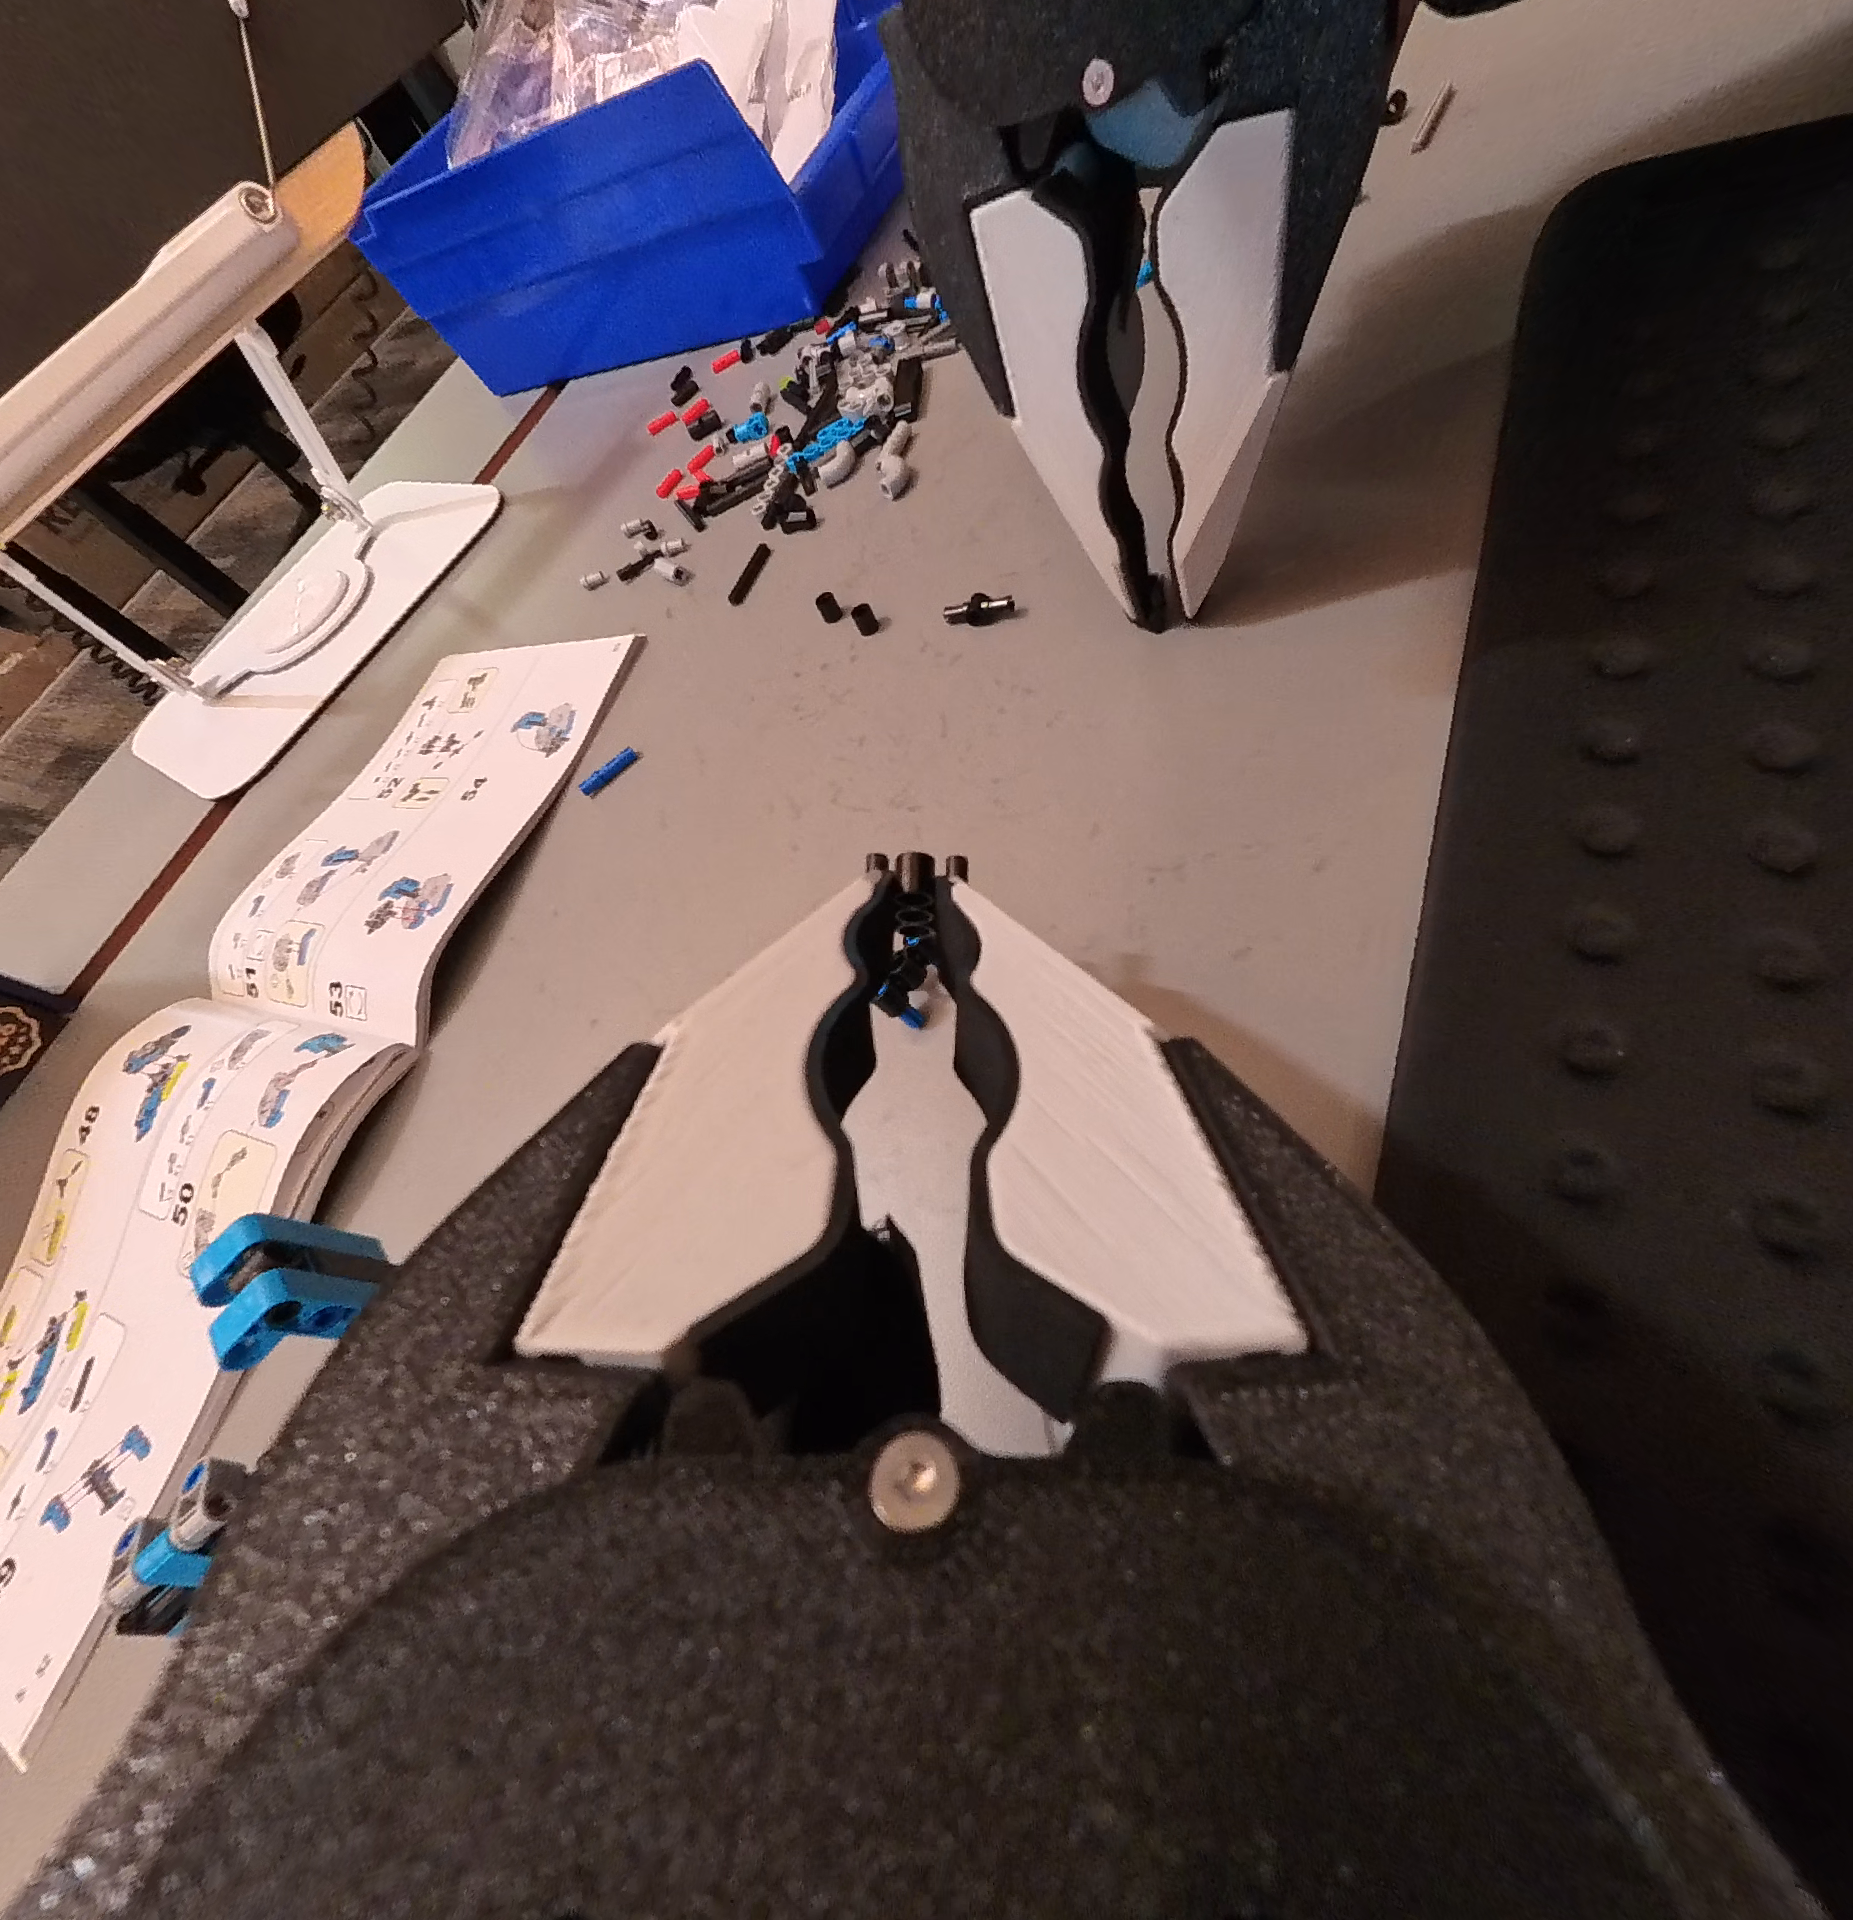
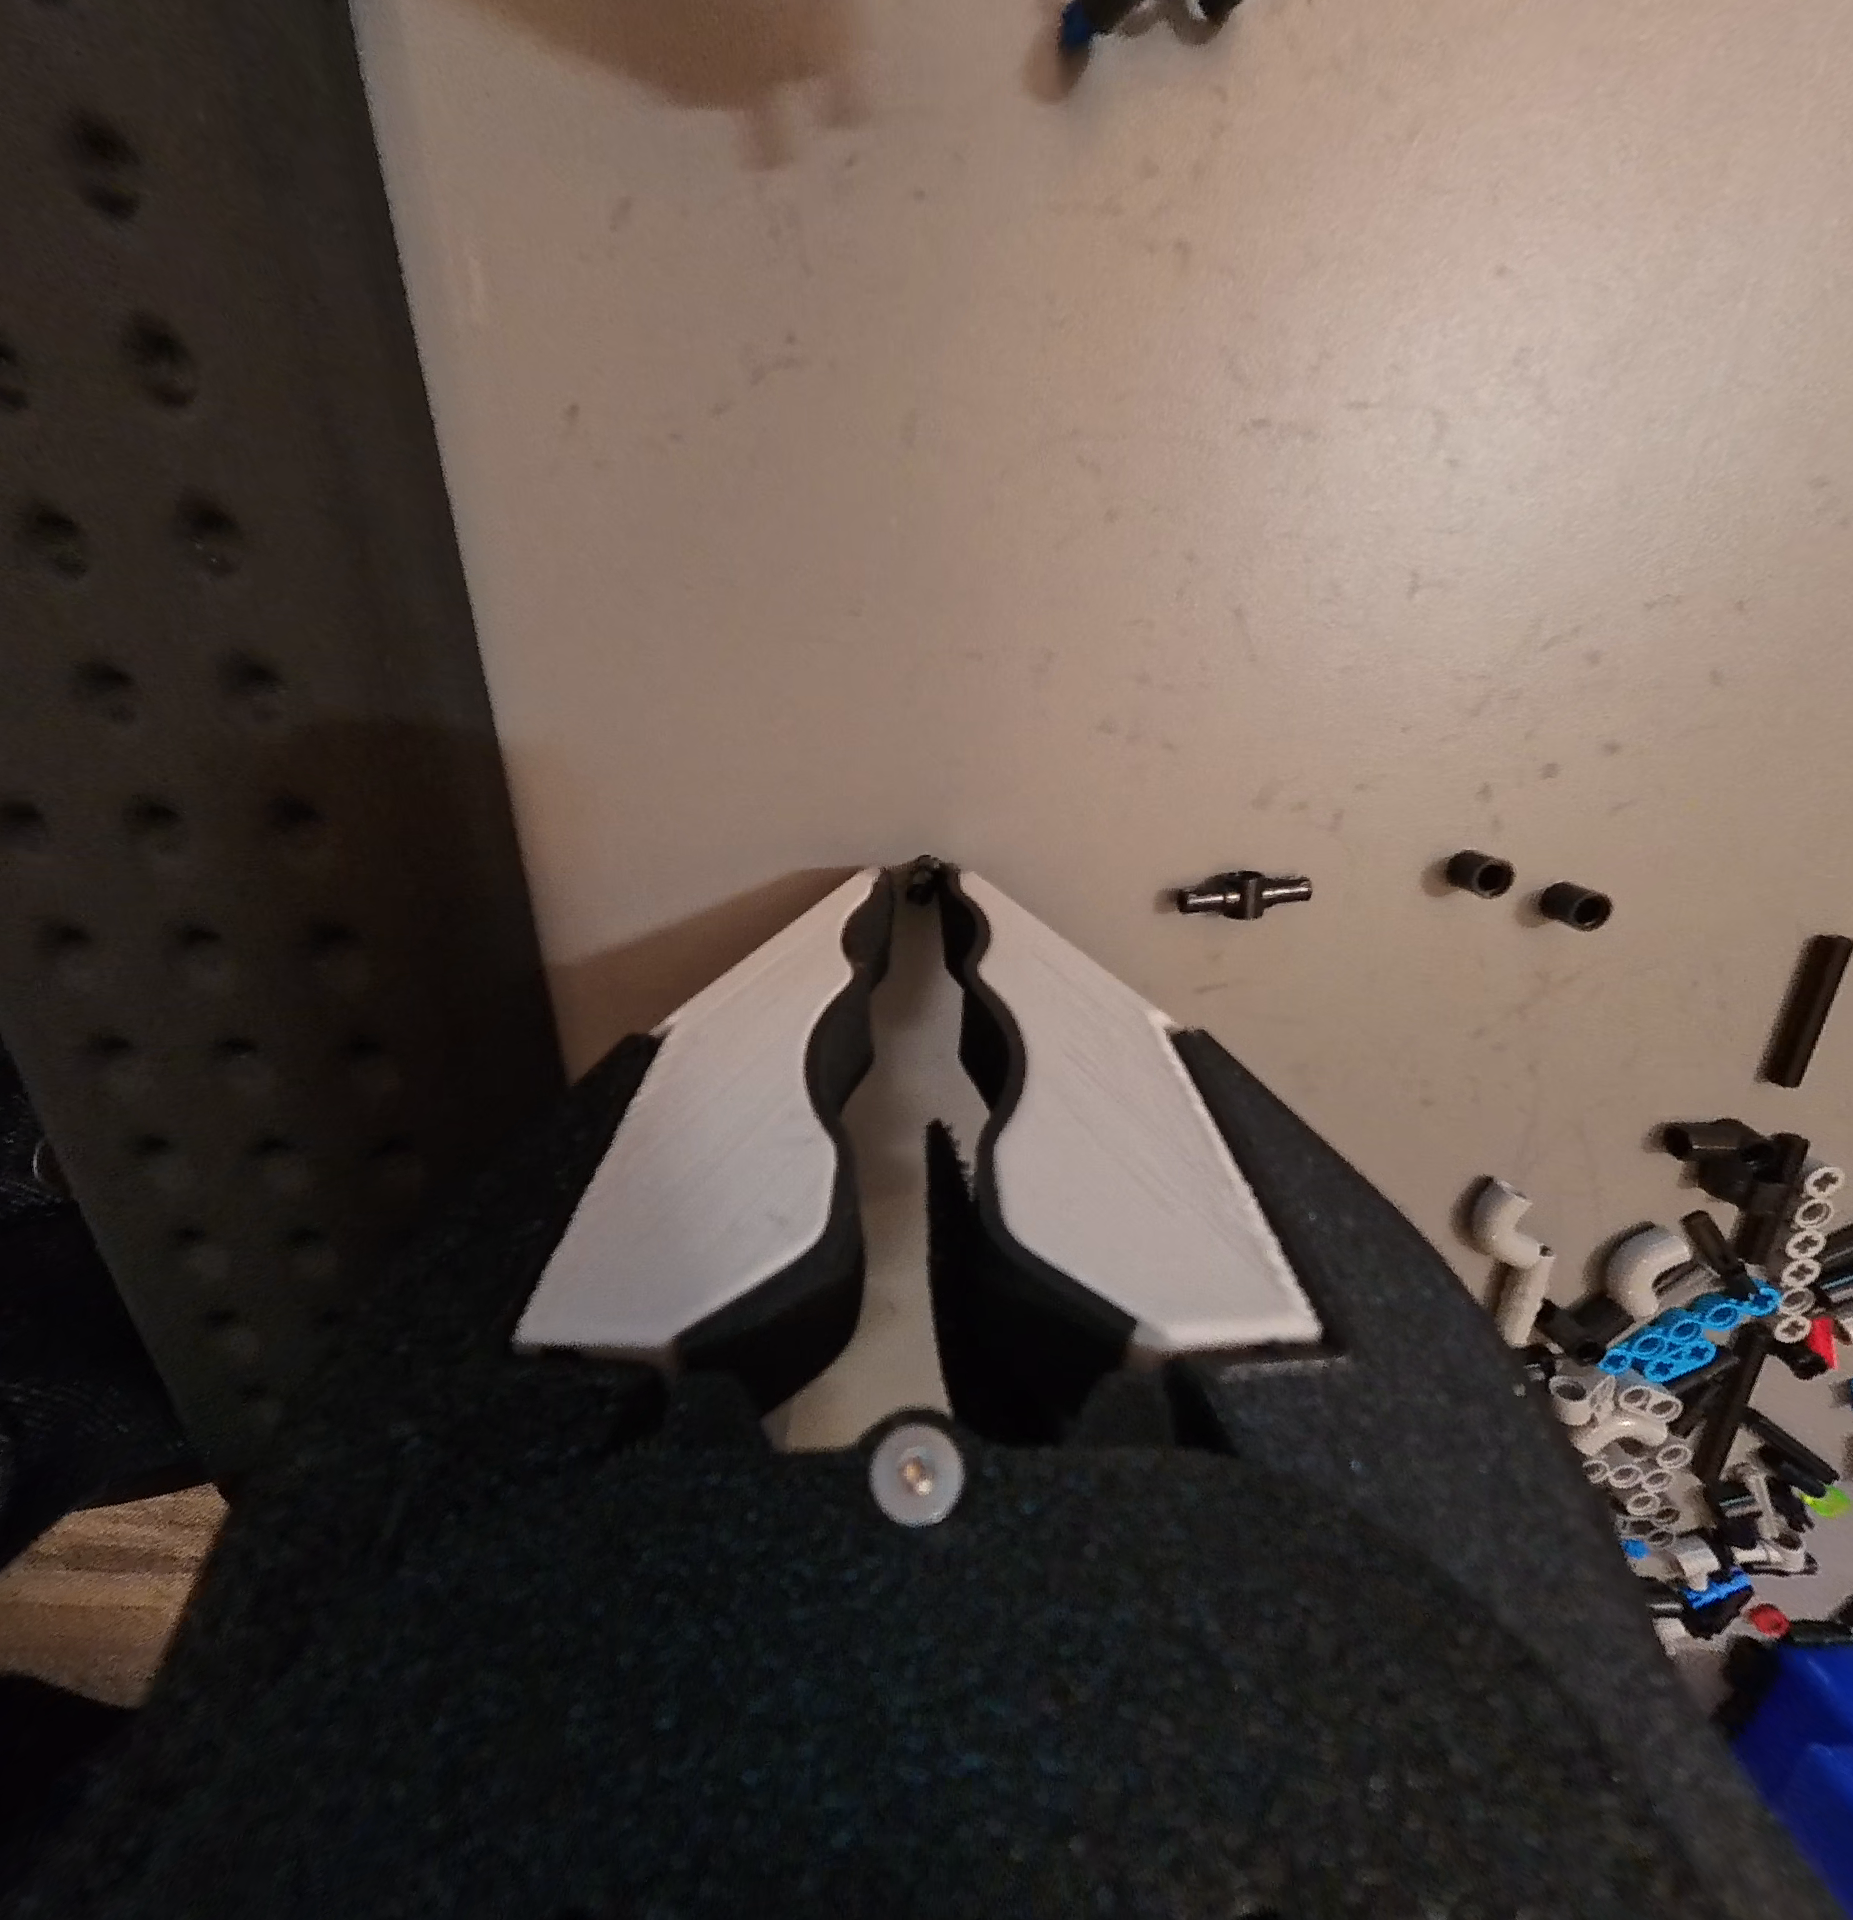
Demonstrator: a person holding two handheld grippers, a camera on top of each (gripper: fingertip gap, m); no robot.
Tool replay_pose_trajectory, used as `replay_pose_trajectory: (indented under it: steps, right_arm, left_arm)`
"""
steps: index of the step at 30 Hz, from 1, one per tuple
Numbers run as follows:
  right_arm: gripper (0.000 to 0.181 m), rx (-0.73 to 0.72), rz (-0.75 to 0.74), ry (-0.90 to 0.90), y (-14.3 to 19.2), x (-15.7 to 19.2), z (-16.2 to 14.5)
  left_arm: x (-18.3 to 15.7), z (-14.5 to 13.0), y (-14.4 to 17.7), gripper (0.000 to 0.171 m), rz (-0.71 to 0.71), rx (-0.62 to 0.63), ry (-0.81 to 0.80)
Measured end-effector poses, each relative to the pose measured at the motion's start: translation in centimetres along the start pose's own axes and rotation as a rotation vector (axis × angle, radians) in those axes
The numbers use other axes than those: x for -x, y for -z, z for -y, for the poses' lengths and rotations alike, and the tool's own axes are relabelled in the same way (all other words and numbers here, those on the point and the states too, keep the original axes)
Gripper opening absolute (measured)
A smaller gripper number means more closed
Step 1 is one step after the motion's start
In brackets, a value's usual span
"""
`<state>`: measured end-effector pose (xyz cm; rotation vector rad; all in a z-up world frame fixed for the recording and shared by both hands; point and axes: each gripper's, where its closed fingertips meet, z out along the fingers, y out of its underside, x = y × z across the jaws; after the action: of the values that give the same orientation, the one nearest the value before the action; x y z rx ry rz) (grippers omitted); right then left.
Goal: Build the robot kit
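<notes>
Right now the left gripper (image 1: 914, 878) is clamped on a small black building-toy assembly (image 1: 909, 925), a slim stack of black pieces with a touch of blue, pinched between the white fingers (image 1: 756, 1091) and poking just past their tips. It hangs over the grey table (image 1: 1161, 790), with a loose blue pin (image 1: 608, 772) lying off to its left, near the open instruction booklet (image 1: 278, 997).

Over at the right gripper (image 2: 917, 878), the fingertips are pressed together on a tiny black piece (image 2: 917, 871); it is too small to say what kind. In the left wrist view that same gripper (image 1: 1161, 613) points tip-down at the table, with a black cross-shaped connector (image 1: 979, 608) just beside it and two short black sleeves (image 1: 847, 613) a little farther along.

Beyond the connector sits the scattered pile of black, grey, red and blue parts (image 1: 797, 436), and behind the pile a blue plastic bin (image 1: 631, 229) holding clear bags and papers. A black dimpled mat (image 1: 1680, 935) runs along the table edge on the far side of the right gripper from the connector. Beside the bin stands a white lamp base (image 1: 309, 623), with boxes on the floor past it.
</notes>
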<state>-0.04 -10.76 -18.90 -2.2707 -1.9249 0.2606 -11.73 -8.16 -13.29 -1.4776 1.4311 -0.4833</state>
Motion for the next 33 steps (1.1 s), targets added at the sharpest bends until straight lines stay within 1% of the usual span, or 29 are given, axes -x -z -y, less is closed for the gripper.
replay_pose_trajectory:
  steps: [6, 13, 24, 29, 31, 33]
  right_arm:
    - [0.012, 0.004, -0.013, -0.010, 0.0, -0.4, -0.2]
    - [0.012, -0.032, -0.026, -0.014, 0.4, -0.7, 0.3]
    - [0.013, -0.020, -0.057, -0.020, 0.3, -1.4, 0.2]
    - [0.012, -0.115, -0.078, 0.093, 1.0, -1.8, 1.1]
    - [0.011, -0.178, -0.045, 0.108, 0.7, -2.1, 1.0]
    - [0.014, -0.233, 0.024, 0.097, 0.4, -2.0, 0.8]
  left_arm:
    - [-0.1, -0.1, -0.1, 0.007, -0.004, 0.005, 0.001]
    - [-0.1, -0.1, -0.1, 0.007, -0.004, 0.006, -0.003]
    - [-0.2, -0.3, -0.2, 0.007, -0.010, 0.016, -0.004]
    - [-0.3, -0.3, -0.2, 0.007, -0.012, 0.013, -0.005]
    - [-0.3, -0.3, -0.2, 0.007, -0.012, 0.013, -0.006]
    - [-0.3, -0.3, -0.2, 0.007, -0.013, 0.013, -0.004]
